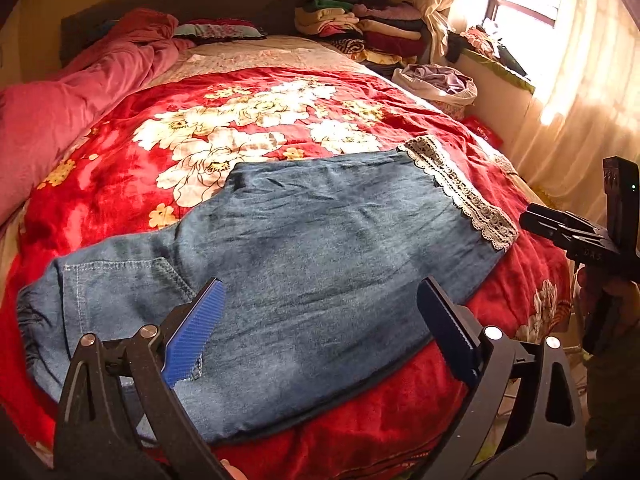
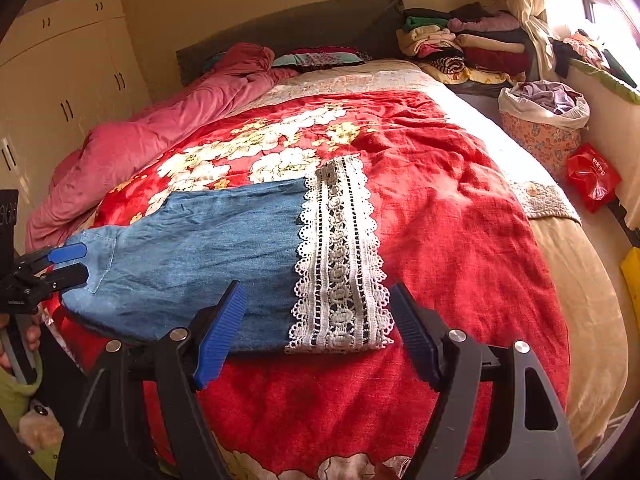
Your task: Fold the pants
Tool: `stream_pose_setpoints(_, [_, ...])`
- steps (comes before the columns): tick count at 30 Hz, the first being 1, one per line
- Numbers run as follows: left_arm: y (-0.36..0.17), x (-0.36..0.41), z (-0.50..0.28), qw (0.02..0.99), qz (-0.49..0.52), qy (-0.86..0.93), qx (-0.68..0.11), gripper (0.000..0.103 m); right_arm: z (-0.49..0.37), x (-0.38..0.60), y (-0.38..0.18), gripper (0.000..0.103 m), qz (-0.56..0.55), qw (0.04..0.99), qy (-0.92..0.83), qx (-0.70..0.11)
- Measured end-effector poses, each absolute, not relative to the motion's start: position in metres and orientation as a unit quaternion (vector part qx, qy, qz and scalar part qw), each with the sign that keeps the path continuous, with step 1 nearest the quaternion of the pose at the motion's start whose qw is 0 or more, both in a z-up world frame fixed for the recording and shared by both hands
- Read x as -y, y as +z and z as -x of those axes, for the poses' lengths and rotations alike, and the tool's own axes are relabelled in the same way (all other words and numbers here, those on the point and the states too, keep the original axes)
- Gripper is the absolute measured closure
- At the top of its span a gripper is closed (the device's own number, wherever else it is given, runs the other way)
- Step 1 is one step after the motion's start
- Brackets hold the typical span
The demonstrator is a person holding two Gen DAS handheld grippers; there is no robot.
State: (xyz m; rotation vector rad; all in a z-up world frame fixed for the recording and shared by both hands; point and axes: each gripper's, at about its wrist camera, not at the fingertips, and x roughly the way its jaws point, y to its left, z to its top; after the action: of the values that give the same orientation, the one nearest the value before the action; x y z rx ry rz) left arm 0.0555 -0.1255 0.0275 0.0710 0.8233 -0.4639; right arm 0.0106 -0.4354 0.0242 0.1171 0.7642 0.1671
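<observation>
bare red blanket (image 2: pixel 440 208) right of pants (image 2: pixel 192 260), pink quilt (image 2: pixel 160 140) bunched left, clothes stacks (image 2: pixel 472 48) by headboard

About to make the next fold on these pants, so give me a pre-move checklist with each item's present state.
1. Left hand-held gripper open, nothing between its pads: ok.
2. Right hand-held gripper open and empty: ok.
3. Denim pants lying flat on the red floral blanket, legs stacked: ok.
4. Lace cuff flat and exposed for a grasp: ok.
5. Waist end smooth: not ok, it looks bunched.
6. Edges of the lower layer aligned: cannot tell, hidden underneath.
</observation>
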Motion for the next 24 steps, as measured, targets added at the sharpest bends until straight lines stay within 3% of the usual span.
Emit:
stream_pose_setpoints(6, [0.033,0.15,-0.072,0.884,-0.039,-0.245,-0.397,0.01,-0.015,0.437,0.014,0.028,-0.065,0.919,0.082,-0.381])
stream_pose_setpoints(7, [0.034,0.155,-0.075,0.883,-0.042,-0.248,-0.397,0.01,-0.016,0.437,0.012,0.011,-0.065,0.918,0.081,-0.382])
stream_pose_setpoints(8, [0.034,0.158,-0.077,0.882,-0.046,-0.249,-0.398,0.01,-0.016,0.437,0.012,0.008,-0.065,0.92,0.079,-0.379])
stream_pose_setpoints(24, [0.018,0.235,-0.174,0.855,-0.101,-0.278,-0.426,0.01,-0.033,0.447,-0.005,0.008,-0.084,0.915,0.074,-0.388])
